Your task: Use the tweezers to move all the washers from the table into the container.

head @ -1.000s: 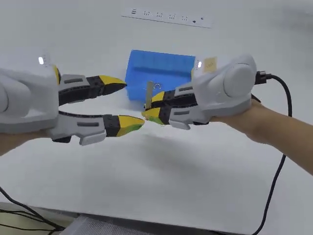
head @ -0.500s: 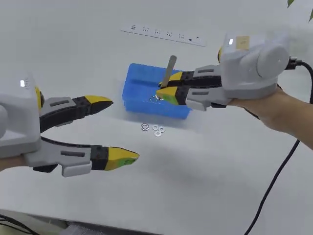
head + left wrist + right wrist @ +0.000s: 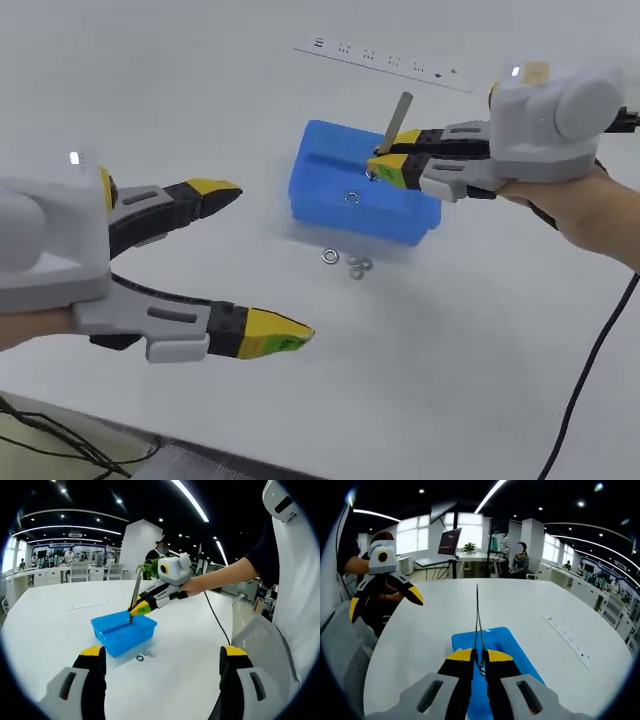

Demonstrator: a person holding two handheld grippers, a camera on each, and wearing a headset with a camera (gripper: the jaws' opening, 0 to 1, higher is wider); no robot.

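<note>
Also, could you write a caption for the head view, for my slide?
Right gripper holds tweezers over the blue container; some washers lie on the table.

My left gripper (image 3: 258,262): jaws wide apart, hovering low. My right gripper (image 3: 385,170): jaws clamped on tweezers (image 3: 398,118), arm outstretched.

Open-plan office: desks (image 3: 75,573), monitor (image 3: 449,541), strip lights (image 3: 490,495).
</note>
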